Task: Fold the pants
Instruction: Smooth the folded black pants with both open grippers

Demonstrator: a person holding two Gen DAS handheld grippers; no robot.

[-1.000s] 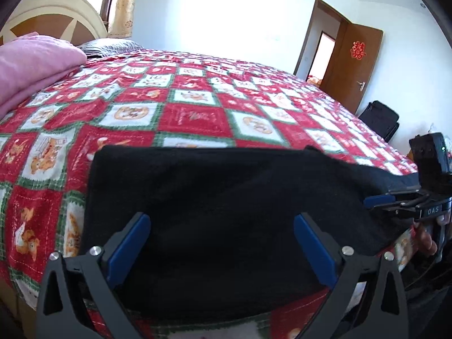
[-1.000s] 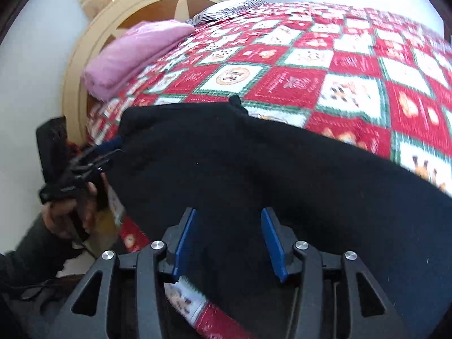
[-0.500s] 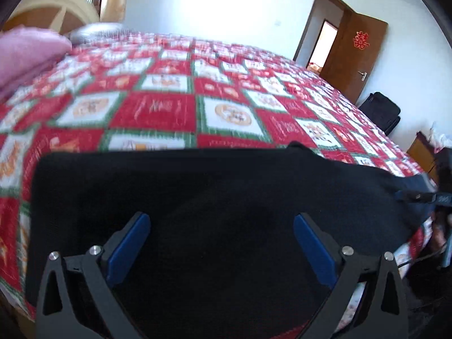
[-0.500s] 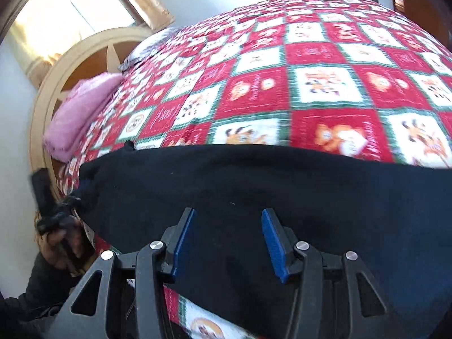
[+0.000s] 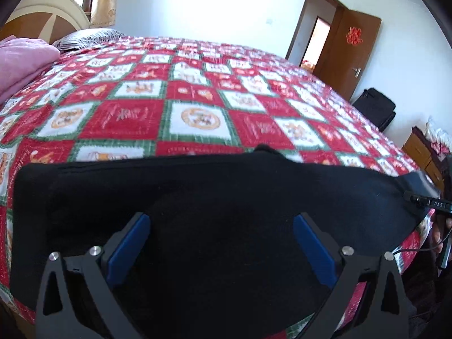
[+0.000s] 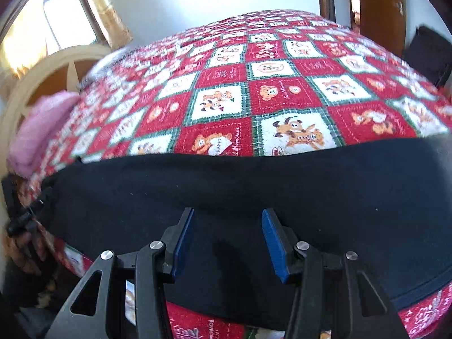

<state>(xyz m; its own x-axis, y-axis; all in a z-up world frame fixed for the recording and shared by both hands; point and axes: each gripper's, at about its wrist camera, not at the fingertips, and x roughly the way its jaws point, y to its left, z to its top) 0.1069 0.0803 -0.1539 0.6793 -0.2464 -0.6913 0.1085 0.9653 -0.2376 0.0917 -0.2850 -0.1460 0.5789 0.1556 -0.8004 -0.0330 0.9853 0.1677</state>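
Pants (image 5: 226, 197) are laid flat along the near edge of the bed (image 5: 197, 113), both the left hand-held gripper (image 5: 220, 243) and right hand-held gripper (image 6: 227, 240) are held spread above them, and only the top layer could be pinched, so the fold could be bunched.

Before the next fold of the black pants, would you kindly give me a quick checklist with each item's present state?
1. Left claw open: ok.
2. Right claw open: ok.
3. Black pants lying spread on the quilt: ok.
4. Both claws over the pants: ok.
5. Fabric between the fingers, ready to pinch: cannot tell.
6. Pink blanket apart from the pants: ok.
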